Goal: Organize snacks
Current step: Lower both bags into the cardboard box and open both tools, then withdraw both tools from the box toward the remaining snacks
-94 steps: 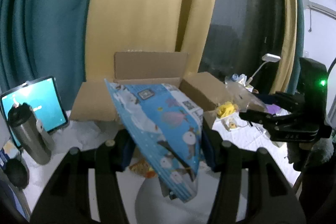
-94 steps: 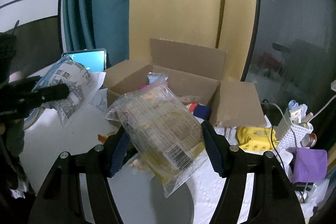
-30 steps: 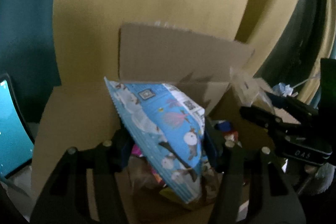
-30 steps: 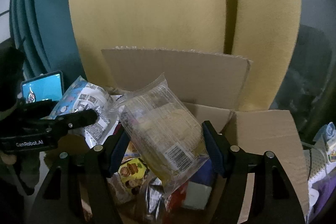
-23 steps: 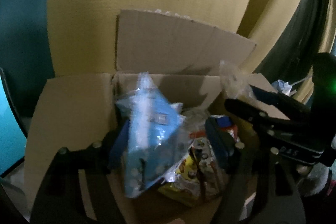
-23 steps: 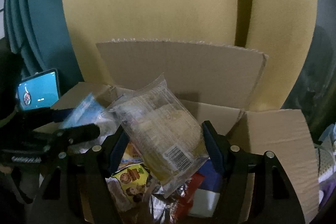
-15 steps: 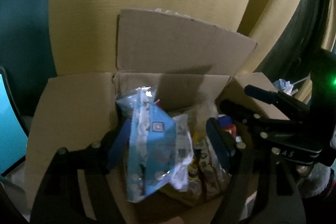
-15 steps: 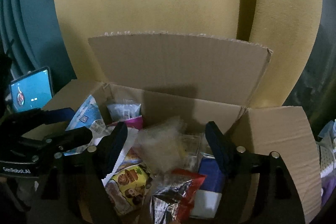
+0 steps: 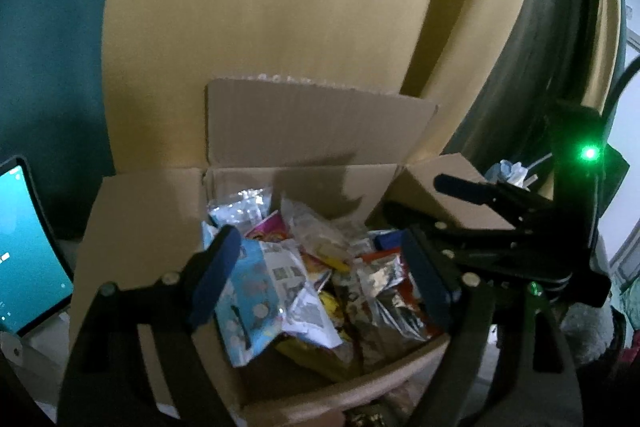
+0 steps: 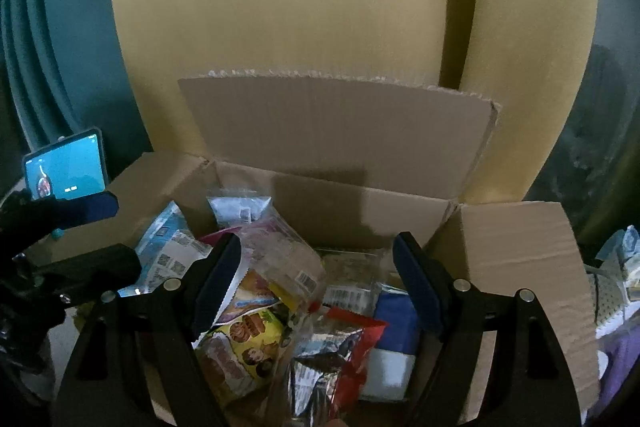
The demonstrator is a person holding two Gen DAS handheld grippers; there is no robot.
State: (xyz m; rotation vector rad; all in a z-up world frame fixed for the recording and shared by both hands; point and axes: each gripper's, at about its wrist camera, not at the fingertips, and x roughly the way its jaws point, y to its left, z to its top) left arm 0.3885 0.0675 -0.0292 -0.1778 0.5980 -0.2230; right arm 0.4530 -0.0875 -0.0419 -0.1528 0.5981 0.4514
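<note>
An open cardboard box (image 9: pixel 320 143) (image 10: pixel 340 131) holds several snack packs. The blue snowman bag (image 9: pixel 250 299) (image 10: pixel 166 247) lies at the box's left side. The clear bag of yellow snacks (image 9: pixel 316 235) (image 10: pixel 280 251) lies on the pile in the middle. My left gripper (image 9: pixel 320 279) is open and empty above the box; its fingers also show at the left of the right wrist view (image 10: pixel 88 263). My right gripper (image 10: pixel 316 283) is open and empty above the pile; it also shows at the right of the left wrist view (image 9: pixel 460 207).
A lit tablet (image 9: pixel 24 251) (image 10: pixel 66 167) stands left of the box. Yellow and teal curtains (image 10: pixel 280 7) hang behind it. A white basket and small items (image 10: pixel 616 275) sit at the right. The box flaps (image 10: pixel 520 267) spread out on both sides.
Both grippers opened over the box. The blue snowman bag and the clear yellow-snack bag dropped from the fingers into the box and now lie on the pile.
</note>
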